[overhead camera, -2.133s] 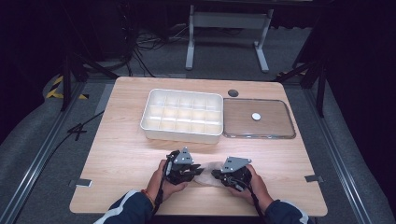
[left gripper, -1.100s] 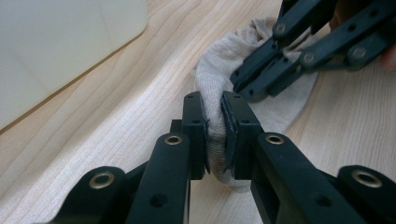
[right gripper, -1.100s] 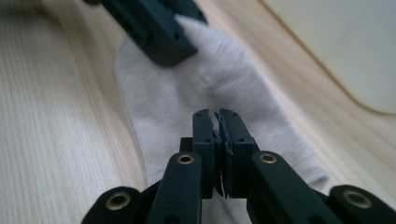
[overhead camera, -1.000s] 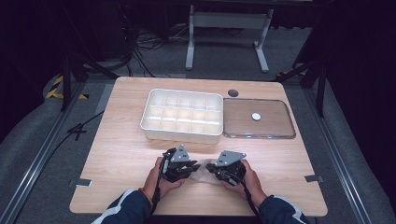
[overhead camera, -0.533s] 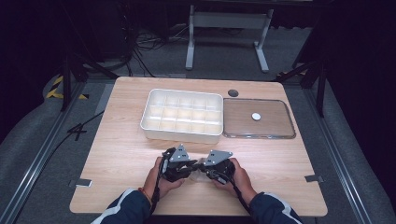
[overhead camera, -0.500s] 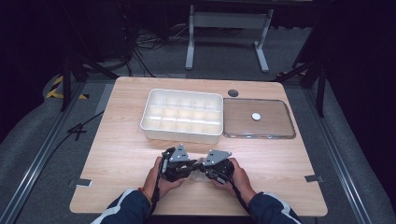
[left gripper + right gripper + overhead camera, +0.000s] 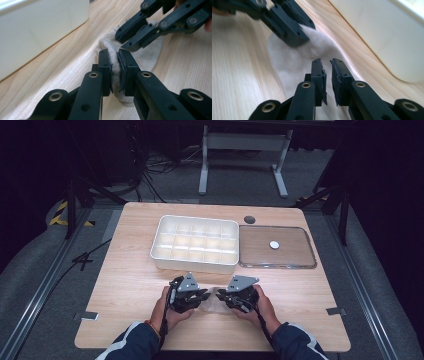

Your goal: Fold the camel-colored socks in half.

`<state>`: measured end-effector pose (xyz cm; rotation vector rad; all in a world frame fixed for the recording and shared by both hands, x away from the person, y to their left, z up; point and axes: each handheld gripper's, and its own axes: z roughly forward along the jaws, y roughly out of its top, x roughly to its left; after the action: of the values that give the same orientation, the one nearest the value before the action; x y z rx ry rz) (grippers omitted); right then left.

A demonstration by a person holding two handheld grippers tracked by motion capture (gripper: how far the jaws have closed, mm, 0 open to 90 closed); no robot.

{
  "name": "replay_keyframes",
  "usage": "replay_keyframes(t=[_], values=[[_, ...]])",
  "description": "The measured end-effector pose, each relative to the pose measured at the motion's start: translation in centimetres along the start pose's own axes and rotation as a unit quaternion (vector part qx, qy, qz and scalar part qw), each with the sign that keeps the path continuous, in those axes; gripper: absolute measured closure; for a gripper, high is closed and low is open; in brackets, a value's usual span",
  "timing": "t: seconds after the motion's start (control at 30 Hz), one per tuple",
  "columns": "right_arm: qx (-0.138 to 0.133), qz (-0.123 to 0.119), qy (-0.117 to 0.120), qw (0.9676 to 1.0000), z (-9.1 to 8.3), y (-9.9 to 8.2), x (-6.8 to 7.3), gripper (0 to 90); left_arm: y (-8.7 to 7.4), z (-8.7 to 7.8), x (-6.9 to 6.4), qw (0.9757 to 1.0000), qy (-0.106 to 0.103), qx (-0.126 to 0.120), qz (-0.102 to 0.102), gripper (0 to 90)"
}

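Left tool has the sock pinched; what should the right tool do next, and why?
Probably close the right tool on the sock. Its jaws have just been opening, with a narrow gap, nothing pinched and the fabric lying under them, while the left tool clamps a fold.

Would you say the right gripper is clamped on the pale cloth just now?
No, the right gripper has a narrow gap between its pads, with the cloth lying beyond them, not pinched.

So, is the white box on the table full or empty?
Empty, as far as the high view shows: every compartment of the white box shows a bare pale bottom. Its clear lid lies beside it.
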<state>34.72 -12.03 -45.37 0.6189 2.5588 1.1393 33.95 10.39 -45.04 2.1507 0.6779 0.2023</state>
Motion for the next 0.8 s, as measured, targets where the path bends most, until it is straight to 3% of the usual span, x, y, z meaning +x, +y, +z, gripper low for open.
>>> replay_keyframes(t=[0.2,0.23,0.37,0.4,0.7,0.8], values=[[0.018,0.000,-0.005,0.9998,-1.2,-1.0,-1.0,78.0,0.0,0.0,0.2,1.0000,0.002,0.006,0.004,81.4],[0.030,0.001,-0.009,0.9995,-1.2,-1.4,-1.2,77.1,0.0,0.0,0.1,1.0000,0.001,0.003,0.002,81.4],[0.037,0.010,-0.005,0.9993,-1.0,-1.7,-1.6,77.9,0.2,-0.1,0.0,0.9999,0.001,0.004,0.011,81.4],[0.039,0.012,-0.002,0.9992,-0.7,-1.8,-1.6,78.3,0.2,0.0,-0.1,1.0000,-0.001,-0.001,0.005,81.4],[0.044,0.009,-0.001,0.9990,0.7,-1.6,-0.7,78.6,0.7,0.3,-0.4,0.9999,0.000,-0.005,0.012,81.3],[0.043,0.005,-0.002,0.9991,0.6,-1.3,-0.6,72.4,0.6,0.1,-0.4,0.9999,0.004,-0.002,0.014,81.3]])
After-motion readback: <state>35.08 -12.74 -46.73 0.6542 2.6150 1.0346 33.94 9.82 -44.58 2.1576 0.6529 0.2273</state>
